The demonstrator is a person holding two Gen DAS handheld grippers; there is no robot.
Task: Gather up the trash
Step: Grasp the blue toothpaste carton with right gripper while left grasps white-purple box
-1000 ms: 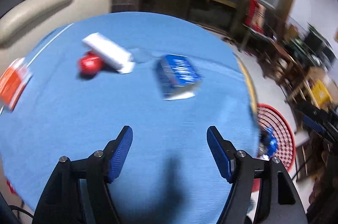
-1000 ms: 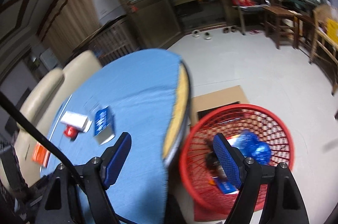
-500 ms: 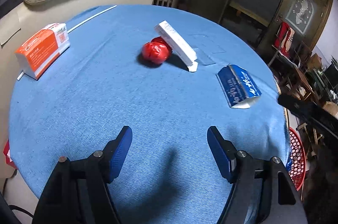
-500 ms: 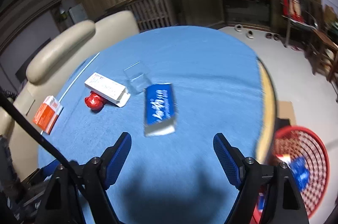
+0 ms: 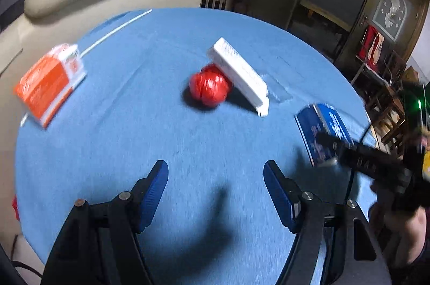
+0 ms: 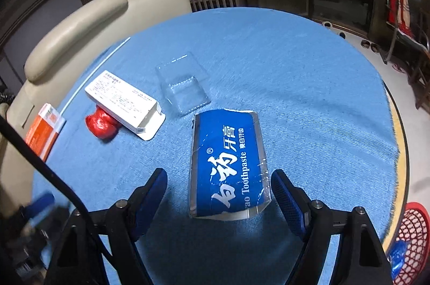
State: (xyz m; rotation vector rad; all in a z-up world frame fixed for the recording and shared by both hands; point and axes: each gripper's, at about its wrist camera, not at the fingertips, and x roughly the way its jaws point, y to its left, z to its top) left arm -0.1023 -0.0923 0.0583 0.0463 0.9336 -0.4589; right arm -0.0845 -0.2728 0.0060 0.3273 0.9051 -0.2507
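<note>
- The blue toothpaste box (image 6: 228, 164) lies flat on the blue-clothed round desk (image 6: 309, 86), directly ahead of the right gripper (image 6: 219, 188).
- The near end of the box sits between the two blue pads. A clear gap shows on each side, so neither pad touches it.
- The long axis of the box runs almost straight away from the right gripper, along its pointing line and tilted slightly. The jaws therefore span the short width of the box, which is the favourable way to take it.
- The jaws of the right gripper have just been closing around the box; they stand moderately wide and hold nothing.
- The left gripper (image 5: 216, 191) hovers over bare cloth with its jaws wide and nothing between them.
- From the left gripper the toothpaste box (image 5: 322, 134) lies well off to the right, so the right hand is clearly the nearer one.
- The crumpled red wrapper (image 5: 209, 89) lies ahead of the left gripper, against the white carton (image 5: 240, 75). The left wrist view is blurred, so contact between the two is probable but not certain.
- The orange box (image 5: 48, 80) lies near the far left desk edge.
- The clear plastic blister tray (image 6: 182, 83) lies just beyond the toothpaste box.
- The red mesh basket (image 6: 411, 236), the likely drop point, stands on the floor beyond the right desk edge.
</note>
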